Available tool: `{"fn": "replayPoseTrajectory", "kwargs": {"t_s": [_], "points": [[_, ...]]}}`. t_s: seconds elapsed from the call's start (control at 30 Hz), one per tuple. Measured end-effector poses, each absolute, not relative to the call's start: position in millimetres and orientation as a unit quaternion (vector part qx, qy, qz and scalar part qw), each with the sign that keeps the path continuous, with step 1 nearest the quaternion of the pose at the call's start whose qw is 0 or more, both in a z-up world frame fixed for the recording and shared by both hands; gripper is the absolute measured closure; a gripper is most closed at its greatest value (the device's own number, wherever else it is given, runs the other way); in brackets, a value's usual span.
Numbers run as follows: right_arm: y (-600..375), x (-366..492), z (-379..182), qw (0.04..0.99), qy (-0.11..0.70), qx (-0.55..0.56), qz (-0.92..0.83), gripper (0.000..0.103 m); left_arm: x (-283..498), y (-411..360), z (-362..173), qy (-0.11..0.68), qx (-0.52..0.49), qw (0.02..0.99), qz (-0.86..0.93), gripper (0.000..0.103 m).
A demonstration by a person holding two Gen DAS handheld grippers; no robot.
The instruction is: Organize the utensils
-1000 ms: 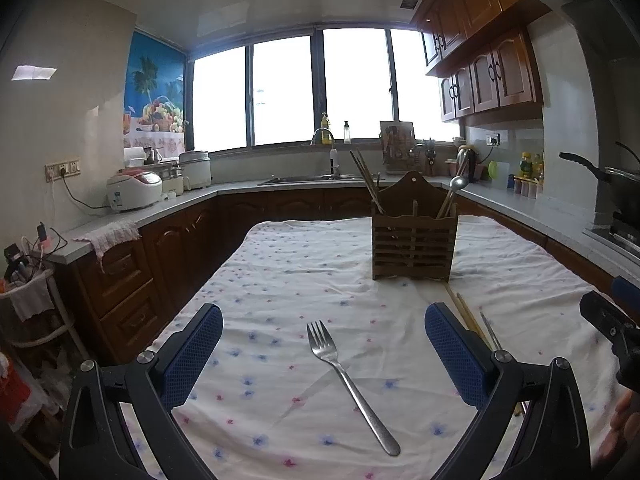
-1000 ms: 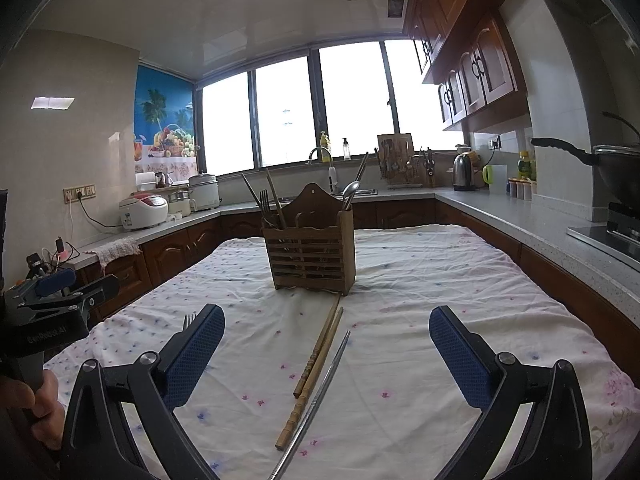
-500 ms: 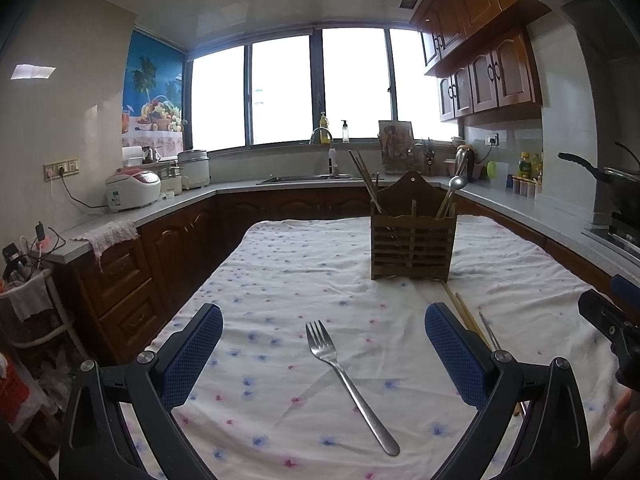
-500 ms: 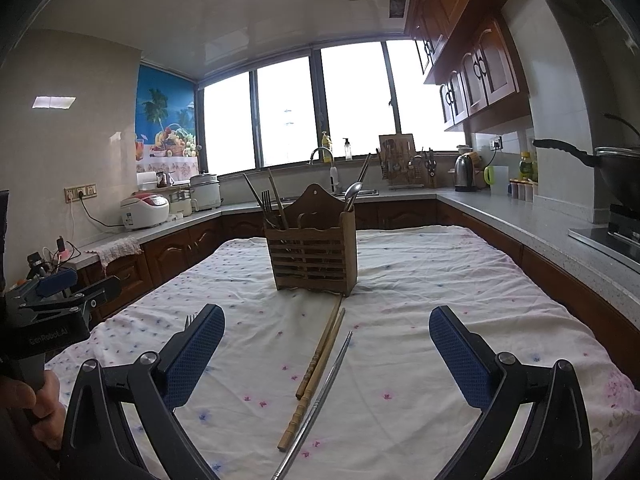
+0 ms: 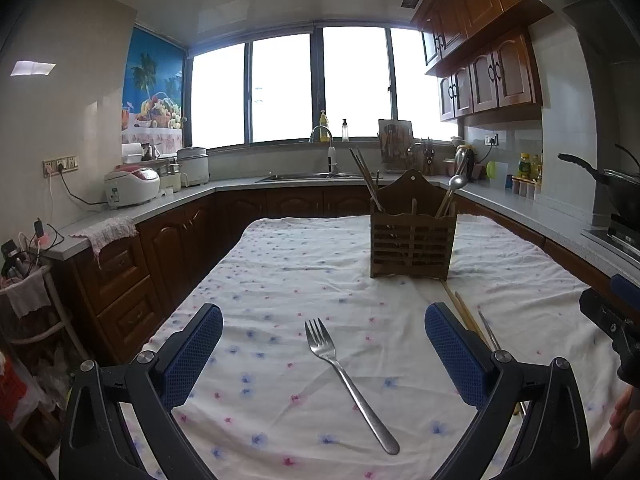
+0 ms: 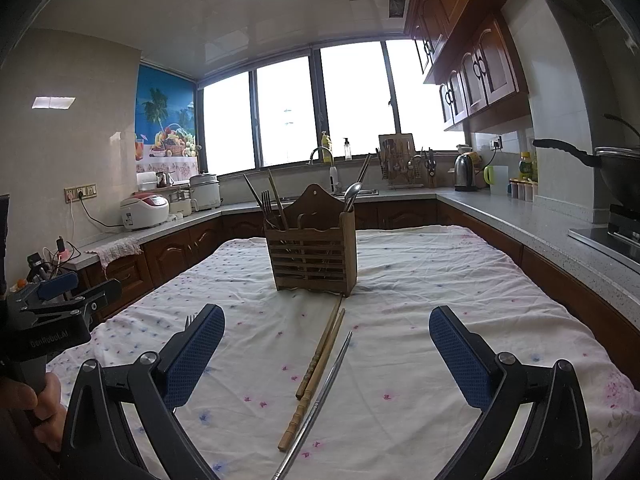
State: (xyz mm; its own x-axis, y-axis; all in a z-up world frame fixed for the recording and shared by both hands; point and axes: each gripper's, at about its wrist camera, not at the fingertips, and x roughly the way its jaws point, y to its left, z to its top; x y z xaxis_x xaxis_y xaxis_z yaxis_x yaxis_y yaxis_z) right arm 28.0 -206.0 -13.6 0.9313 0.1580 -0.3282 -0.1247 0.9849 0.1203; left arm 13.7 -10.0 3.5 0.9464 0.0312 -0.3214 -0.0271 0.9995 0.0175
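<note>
1. Left wrist view: the left gripper point(image 5: 322, 350) hovers low over the tablecloth point(image 5: 280, 264) with its jaws released and spread wide, holding nothing
2. The fork point(image 5: 349, 383) lies flat on the cloth between the two blue pads point(image 5: 192, 354), tines pointing away toward the wooden utensil holder point(image 5: 412, 236), handle trailing toward the camera and slightly to the right. Its long axis runs nearly parallel to the fingers, so a pinch across the handle appears feasible once the jaws descend
3. Right wrist view: the right gripper point(image 6: 326, 354) is likewise released and empty. The wooden chopsticks point(image 6: 316, 364) and a thin metal chopstick point(image 6: 320, 392) lie between its pads, long axes pointing toward the holder point(image 6: 314, 256)
4. Nearer tool – the left gripper for the fork, the right gripper for the chopsticks. The holder stands upright mid-table, already containing chopsticks, a fork and a spoon point(image 6: 352, 194)
5. Change against the earlier frames – minimal. Both views are almost identical; the right view has crept very slightly forward, the holder sitting marginally larger. No utensil has shifted, and neither jaw has closed
</note>
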Motion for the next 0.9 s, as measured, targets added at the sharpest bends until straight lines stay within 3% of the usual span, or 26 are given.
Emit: {"fn": "replayPoseTrajectory", "kwargs": {"t_s": [0.9], "points": [[-203.9,30.4,-13.7,0.980,0.176,0.053,0.072,0.000,14.5,-13.0,1.9,0.166,0.005,0.986,0.014,0.001]]}}
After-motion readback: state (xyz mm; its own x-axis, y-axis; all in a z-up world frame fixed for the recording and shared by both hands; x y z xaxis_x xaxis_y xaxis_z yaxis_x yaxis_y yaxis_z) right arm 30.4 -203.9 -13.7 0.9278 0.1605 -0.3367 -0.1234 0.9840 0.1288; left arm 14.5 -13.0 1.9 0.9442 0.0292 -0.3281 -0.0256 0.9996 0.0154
